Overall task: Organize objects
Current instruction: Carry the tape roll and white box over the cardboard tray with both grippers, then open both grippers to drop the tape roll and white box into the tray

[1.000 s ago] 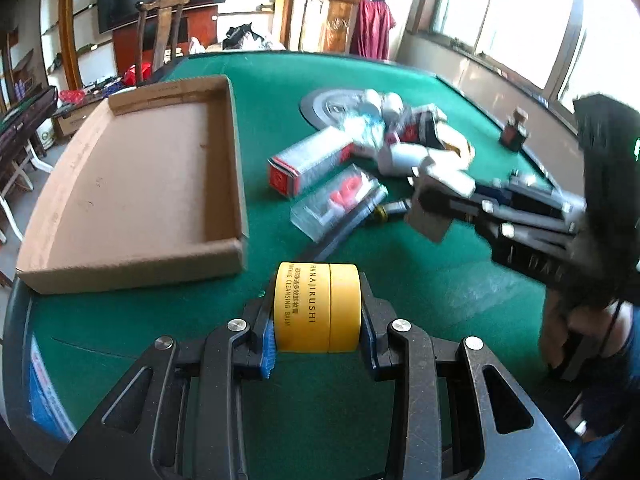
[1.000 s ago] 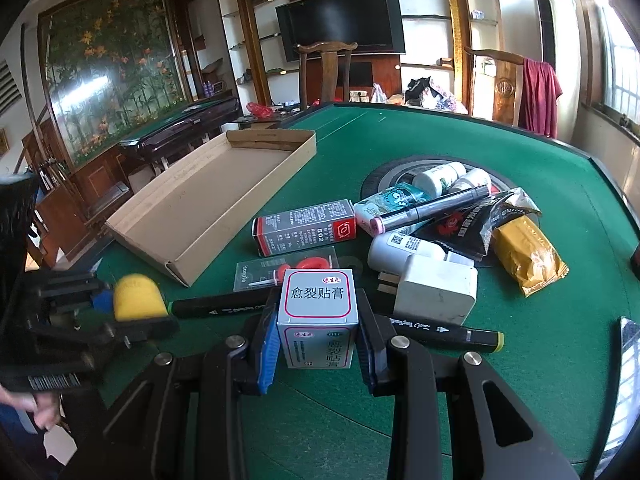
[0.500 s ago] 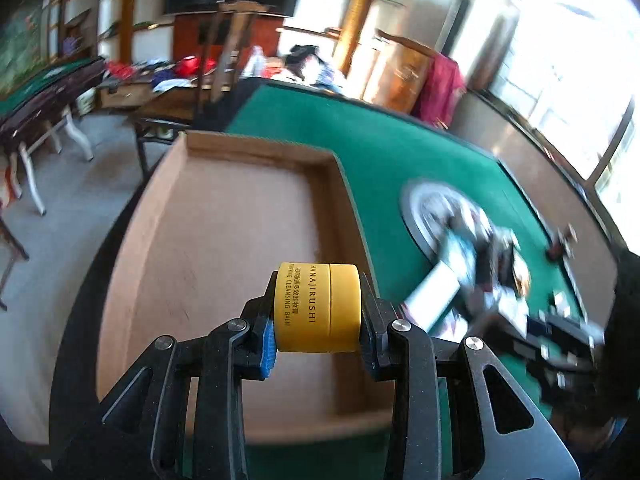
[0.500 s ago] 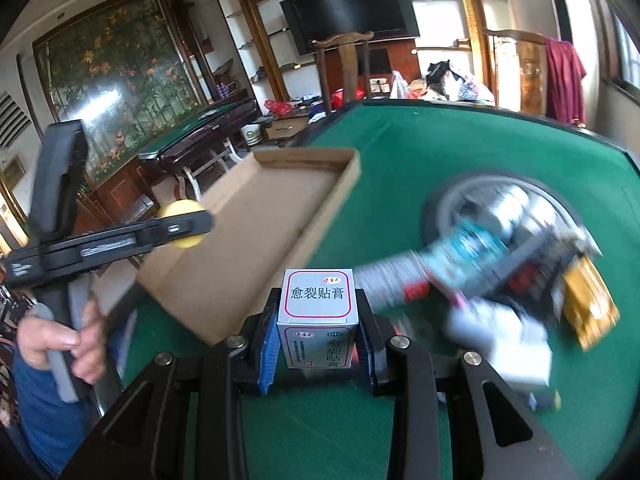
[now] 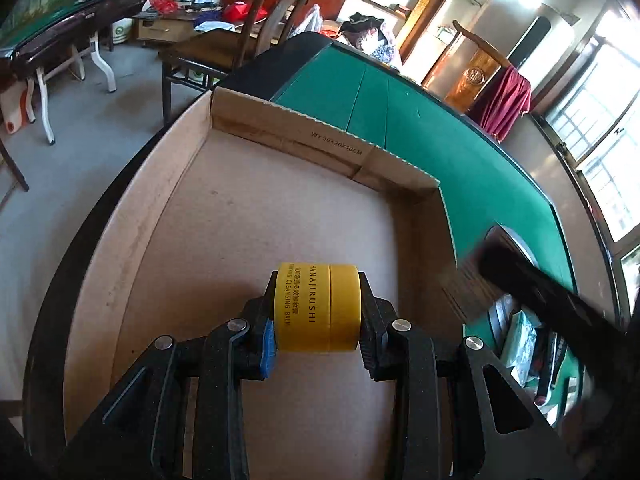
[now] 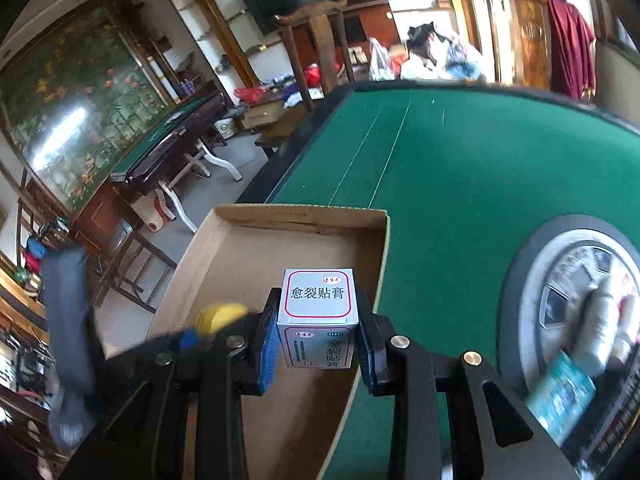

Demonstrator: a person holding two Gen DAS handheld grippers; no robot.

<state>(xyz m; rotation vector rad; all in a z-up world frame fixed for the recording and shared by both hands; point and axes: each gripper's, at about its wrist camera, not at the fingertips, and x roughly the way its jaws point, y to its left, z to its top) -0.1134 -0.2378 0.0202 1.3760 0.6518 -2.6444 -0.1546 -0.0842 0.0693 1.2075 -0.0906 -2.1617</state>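
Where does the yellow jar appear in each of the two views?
Left wrist view: yellow jar at lower centre, clamped between the left gripper's fingers, above the tray floor.
Right wrist view: blurred yellow jar at lower left.
Shared landmark: the cardboard tray.

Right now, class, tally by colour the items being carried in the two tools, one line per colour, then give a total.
Yellow: 1, the round tin in the left tool
White: 1, the small box in the right tool
Total: 2
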